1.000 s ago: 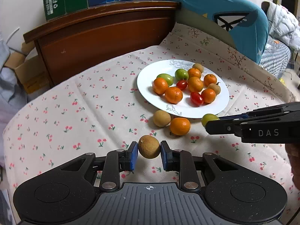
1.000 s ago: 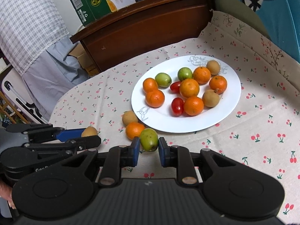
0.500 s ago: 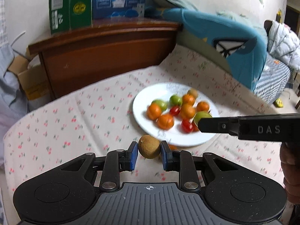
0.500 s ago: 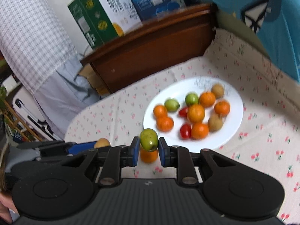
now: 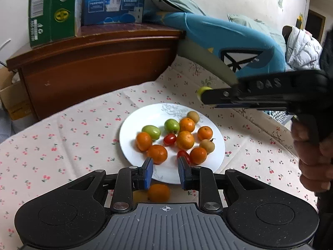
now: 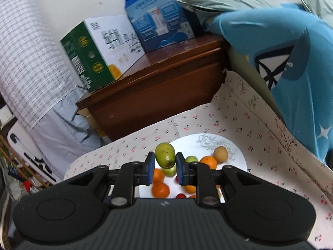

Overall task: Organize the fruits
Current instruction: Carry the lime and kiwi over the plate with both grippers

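Observation:
A white plate (image 5: 145,116) on the cherry-print cloth holds several oranges, green fruits, red tomatoes and brown fruits. My left gripper (image 5: 165,171) is open and empty, low over the plate's near rim. An orange (image 5: 158,192) lies on the cloth just below its fingers. My right gripper (image 6: 165,166) is shut on a green fruit (image 6: 165,155) and holds it high above the plate (image 6: 239,156). In the left wrist view the right gripper (image 5: 203,96) crosses from the right with the green fruit (image 5: 202,90) at its tip.
A dark wooden headboard (image 5: 93,62) with a green box (image 5: 51,10) and a blue box (image 5: 113,1) stands behind the cloth. A blue pillow (image 5: 229,45) lies at the right. A checked cloth (image 6: 31,62) hangs at the left.
My left gripper has opened and the brown fruit is gone from it. It moved forward to the plate's near rim. My right gripper rose with the green fruit, over the plate.

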